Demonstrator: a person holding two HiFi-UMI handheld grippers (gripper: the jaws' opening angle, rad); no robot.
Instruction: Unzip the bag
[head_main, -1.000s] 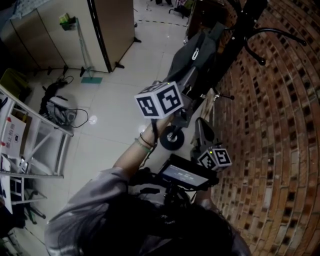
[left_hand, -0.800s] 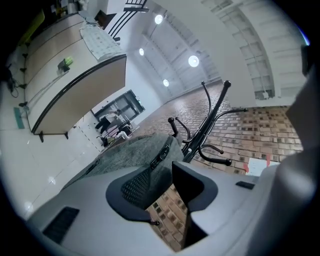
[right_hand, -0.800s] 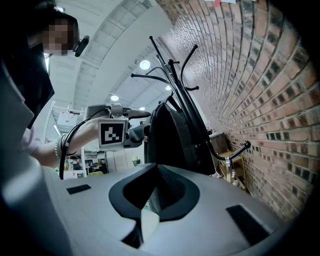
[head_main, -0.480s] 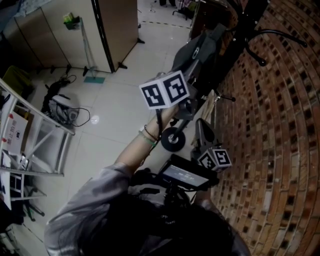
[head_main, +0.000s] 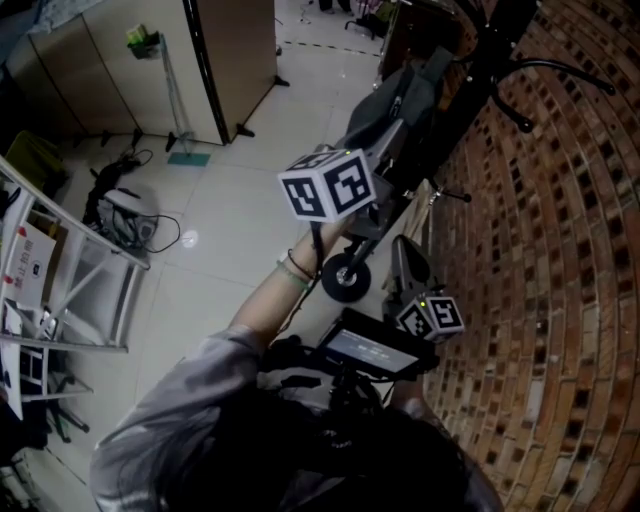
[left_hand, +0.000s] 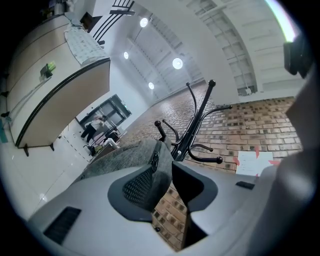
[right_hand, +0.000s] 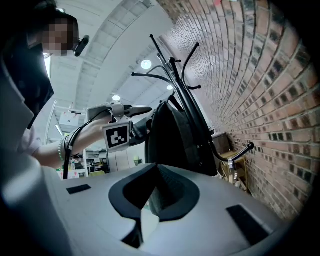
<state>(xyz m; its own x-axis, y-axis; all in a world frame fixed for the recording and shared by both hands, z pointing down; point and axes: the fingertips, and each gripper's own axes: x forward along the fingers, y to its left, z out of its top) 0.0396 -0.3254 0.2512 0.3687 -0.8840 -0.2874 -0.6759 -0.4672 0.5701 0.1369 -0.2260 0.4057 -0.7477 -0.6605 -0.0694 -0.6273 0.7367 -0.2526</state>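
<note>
**soft bag on a rack, one gripper on it, zip not yet taken**

the grey bag (head_main: 395, 105) hangs from the black rack (head_main: 482, 60) close beside the brick wall (head_main: 560, 250), well clear of the floor. the left gripper (left_hand: 167, 170) is raised to its upper part. its jaws stand fairly wide, with a fold of the grey cloth filling the gap between them, so it seems to pinch the bag there. a dark piece on the seam just above that fold looks like the zip slider (left_hand: 155, 161), though it is too small to be sure. the right gripper (right_hand: 152, 192) sits lower and back from the bag, pointing at its dark side. its jaws are closed together with nothing in them.

the bag looks slack and light, probably near empty. the cloth will likely bunch and follow any pull, and the whole thing can swing on its hook. a zip on cloth this loose tends to jam unless the seam is drawn taut. so the left grip probably belongs on the cloth right by the slider, pulling against it. the right should take the small tab itself, which is thin and easy to slip off.
</note>
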